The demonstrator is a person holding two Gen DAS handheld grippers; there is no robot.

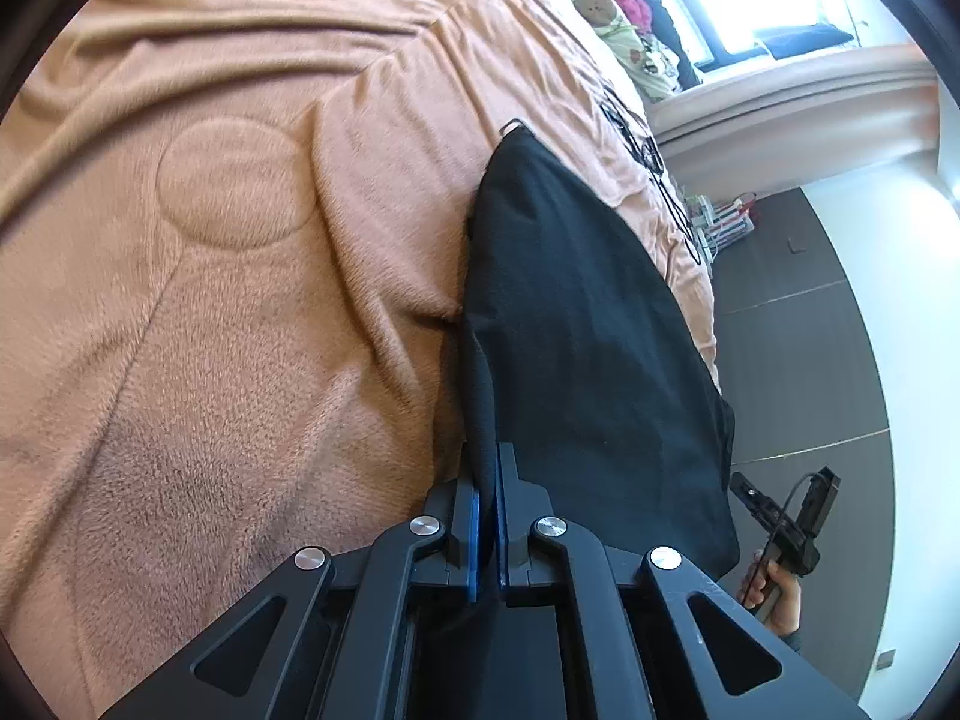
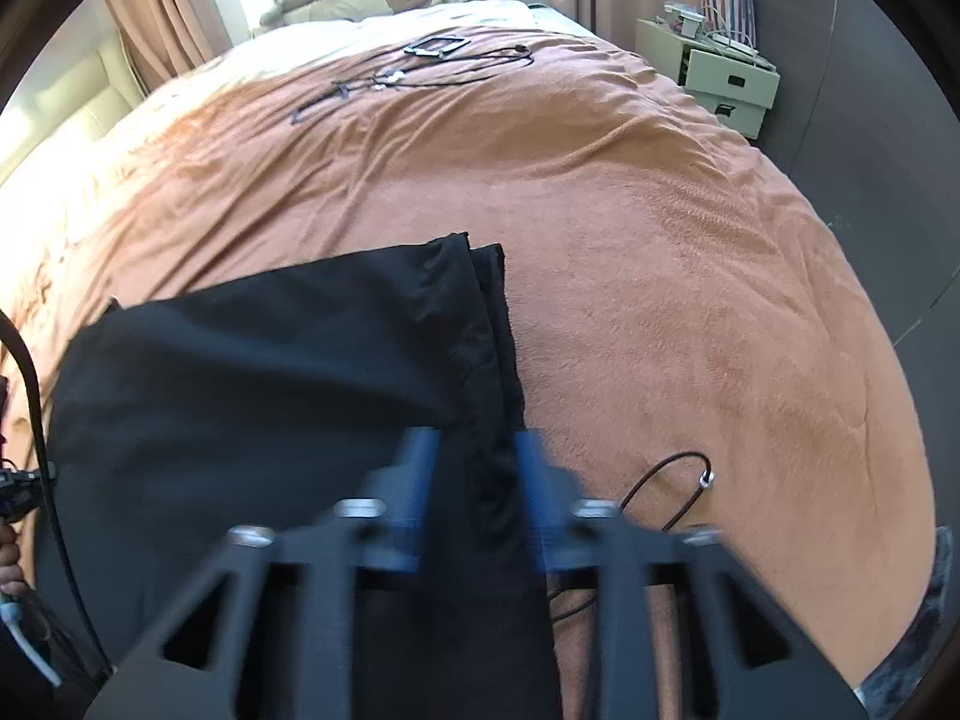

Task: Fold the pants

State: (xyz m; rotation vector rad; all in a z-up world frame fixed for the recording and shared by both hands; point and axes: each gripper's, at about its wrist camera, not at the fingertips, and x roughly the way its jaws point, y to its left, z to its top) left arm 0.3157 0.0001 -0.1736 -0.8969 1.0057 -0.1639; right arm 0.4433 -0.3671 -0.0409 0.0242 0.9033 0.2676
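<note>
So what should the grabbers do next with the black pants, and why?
Probably close the right gripper on the pants edge. Its jaws stand apart with the black cloth between them, not pinched, while the left gripper is already shut on its own edge. With both sides held, the pants could be lifted and folded over on the orange blanket.

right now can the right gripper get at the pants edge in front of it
Probably yes. The right gripper stands open with the edge of the black pants running between its fingers on the orange blanket; nothing covers it. The left gripper is shut on another edge, off to the side.
</note>
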